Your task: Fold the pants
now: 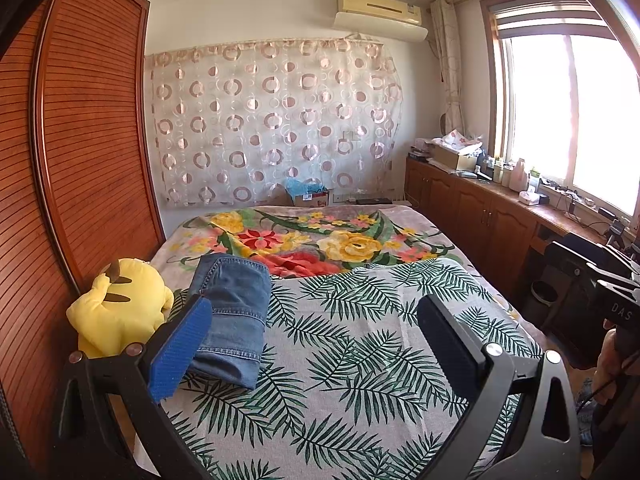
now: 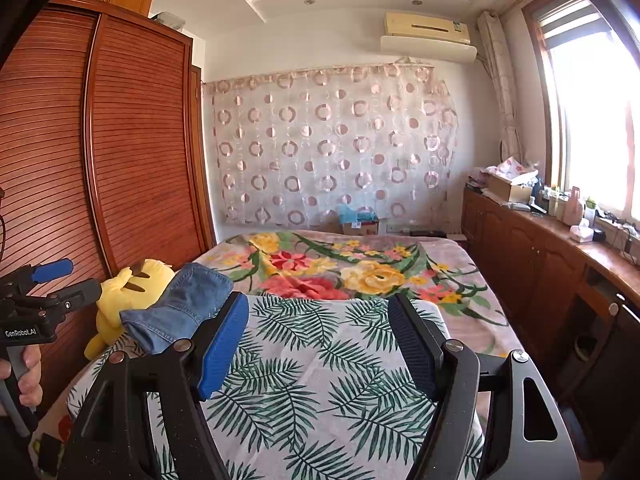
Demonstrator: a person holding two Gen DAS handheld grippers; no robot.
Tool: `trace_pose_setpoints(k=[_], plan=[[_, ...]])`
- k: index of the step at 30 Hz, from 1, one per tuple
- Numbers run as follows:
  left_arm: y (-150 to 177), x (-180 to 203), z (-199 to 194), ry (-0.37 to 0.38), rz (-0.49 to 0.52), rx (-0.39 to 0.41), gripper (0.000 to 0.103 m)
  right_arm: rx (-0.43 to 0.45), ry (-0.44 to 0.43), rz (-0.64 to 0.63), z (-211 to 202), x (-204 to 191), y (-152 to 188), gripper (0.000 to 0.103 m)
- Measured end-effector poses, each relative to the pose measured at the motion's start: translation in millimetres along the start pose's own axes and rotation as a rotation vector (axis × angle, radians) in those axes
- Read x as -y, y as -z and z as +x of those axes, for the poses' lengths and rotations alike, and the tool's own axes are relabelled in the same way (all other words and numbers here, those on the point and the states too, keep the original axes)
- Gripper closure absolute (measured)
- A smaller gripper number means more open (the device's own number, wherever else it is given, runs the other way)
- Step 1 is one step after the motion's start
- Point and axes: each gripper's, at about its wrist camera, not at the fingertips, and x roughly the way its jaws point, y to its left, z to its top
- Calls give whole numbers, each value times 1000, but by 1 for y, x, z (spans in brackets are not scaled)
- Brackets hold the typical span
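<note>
A pair of blue denim pants (image 1: 234,312) lies folded into a compact rectangle on the left side of the bed, on the palm-leaf cover (image 1: 360,360). It also shows in the right wrist view (image 2: 188,304). My left gripper (image 1: 316,320) is open and empty, held above the bed just right of the pants. My right gripper (image 2: 318,332) is open and empty too, above the leaf cover to the right of the pants. Each gripper appears at the edge of the other's view, the right one (image 1: 612,280) and the left one (image 2: 52,280).
A yellow plush toy (image 1: 120,304) sits at the bed's left edge against the wooden wardrobe (image 1: 80,140). A floral blanket (image 1: 320,240) covers the far half of the bed. A low cabinet (image 1: 480,208) with clutter runs under the window on the right.
</note>
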Motion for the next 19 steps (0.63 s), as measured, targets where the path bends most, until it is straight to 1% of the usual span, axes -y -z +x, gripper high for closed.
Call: trace_pose_setpoints(k=[19], plan=[[0,-1,-2,2,-1,1,0,2,-2,-2,-1,0,1,29]])
